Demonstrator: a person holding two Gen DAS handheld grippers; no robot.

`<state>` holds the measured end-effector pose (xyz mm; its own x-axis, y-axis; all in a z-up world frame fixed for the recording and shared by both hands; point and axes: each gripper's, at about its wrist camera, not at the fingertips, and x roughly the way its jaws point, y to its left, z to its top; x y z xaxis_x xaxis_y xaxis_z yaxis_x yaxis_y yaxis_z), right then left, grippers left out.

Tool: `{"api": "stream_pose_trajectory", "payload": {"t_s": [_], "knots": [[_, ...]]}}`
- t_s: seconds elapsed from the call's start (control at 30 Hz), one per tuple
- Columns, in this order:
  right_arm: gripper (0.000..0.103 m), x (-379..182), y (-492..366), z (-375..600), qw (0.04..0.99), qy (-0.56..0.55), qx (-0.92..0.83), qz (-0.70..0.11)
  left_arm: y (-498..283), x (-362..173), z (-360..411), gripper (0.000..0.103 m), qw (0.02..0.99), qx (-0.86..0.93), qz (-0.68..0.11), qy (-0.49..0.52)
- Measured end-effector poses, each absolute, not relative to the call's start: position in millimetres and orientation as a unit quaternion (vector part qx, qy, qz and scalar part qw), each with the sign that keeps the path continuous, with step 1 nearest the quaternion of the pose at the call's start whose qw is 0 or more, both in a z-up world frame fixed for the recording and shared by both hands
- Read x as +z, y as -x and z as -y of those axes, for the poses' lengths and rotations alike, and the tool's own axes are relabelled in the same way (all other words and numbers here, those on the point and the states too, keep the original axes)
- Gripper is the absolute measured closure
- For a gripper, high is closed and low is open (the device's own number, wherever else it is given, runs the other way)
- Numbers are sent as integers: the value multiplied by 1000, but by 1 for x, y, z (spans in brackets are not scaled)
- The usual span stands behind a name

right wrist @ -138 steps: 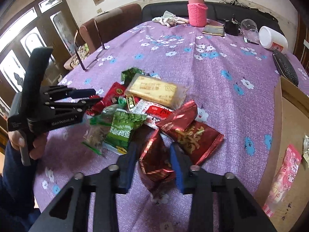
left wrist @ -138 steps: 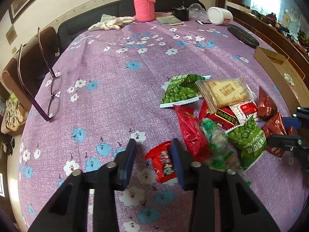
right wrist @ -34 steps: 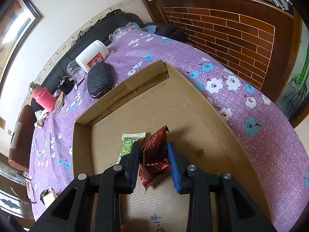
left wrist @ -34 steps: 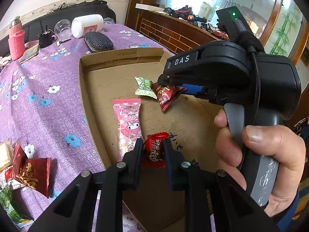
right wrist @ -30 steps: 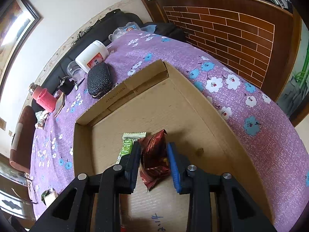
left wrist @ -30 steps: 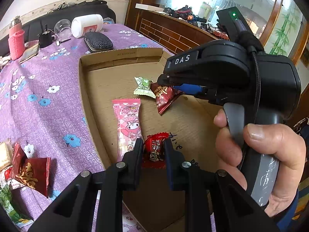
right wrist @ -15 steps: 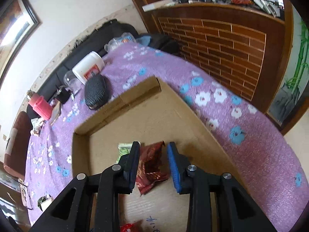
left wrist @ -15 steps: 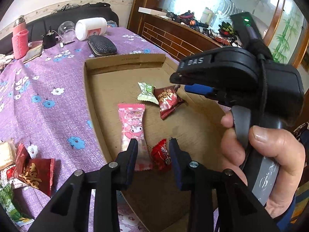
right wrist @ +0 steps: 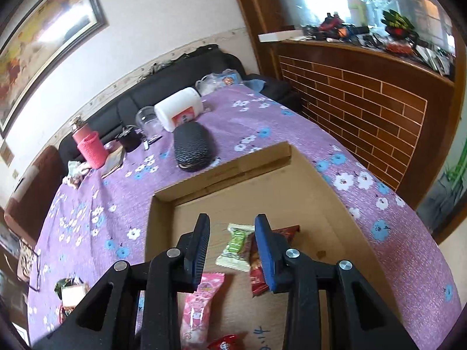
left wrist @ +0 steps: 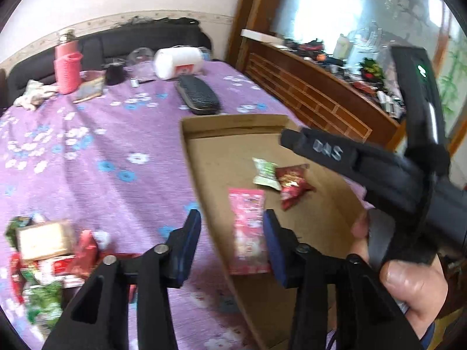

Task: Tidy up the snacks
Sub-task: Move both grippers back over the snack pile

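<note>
A shallow cardboard box [left wrist: 233, 122] lies on the purple flowered tablecloth. In it lie a green candy [left wrist: 264, 172], a dark red packet [left wrist: 292, 185] and a long pink packet [left wrist: 248, 221]. My left gripper [left wrist: 232, 233] hovers over the box's near left rim, its jaws opening with nothing gripped. My right gripper [right wrist: 233, 227] hangs above the green candy [right wrist: 236, 245] and the dark red packet [right wrist: 284, 229], jaws opening and touching neither. A small red packet [right wrist: 224, 342] lies at the box's near end. Loose snacks [left wrist: 43, 250] are piled at the left.
A black case [left wrist: 198, 97], a white jar [left wrist: 178, 62], a glass and a pink-sleeved bottle [left wrist: 67, 67] stand at the table's far side. A wooden sideboard [left wrist: 321, 93] runs along the right. A hand [left wrist: 408, 285] holds the right gripper's handle close beside my left gripper.
Both grippers let go of their packets, the small red one and the dark red one, which now lie in the box. Both rose and drew back; the left view swung toward the pile.
</note>
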<state>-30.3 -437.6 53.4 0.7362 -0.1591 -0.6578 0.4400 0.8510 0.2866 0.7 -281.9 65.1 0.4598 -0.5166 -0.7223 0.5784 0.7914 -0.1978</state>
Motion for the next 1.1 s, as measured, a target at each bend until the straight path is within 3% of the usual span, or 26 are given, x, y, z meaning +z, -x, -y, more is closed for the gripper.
{"api": "stream_pose_trajectory", "payload": {"t_s": [0.4, 0.7, 0.83, 1.1], "knots": [[68, 55, 26, 416, 919, -191, -128, -319, -17, 85, 211, 57, 858, -264, -440, -35], [64, 54, 24, 400, 926, -169, -110, -319, -37, 72, 63, 54, 890, -131, -437, 5], [64, 51, 23, 397, 925, -169, -105, -324, -58, 41, 11, 55, 865, -102, -485, 73], [64, 52, 22, 391, 928, -156, -98, -323, -59, 23, 25, 55, 846, -138, -509, 69]]}}
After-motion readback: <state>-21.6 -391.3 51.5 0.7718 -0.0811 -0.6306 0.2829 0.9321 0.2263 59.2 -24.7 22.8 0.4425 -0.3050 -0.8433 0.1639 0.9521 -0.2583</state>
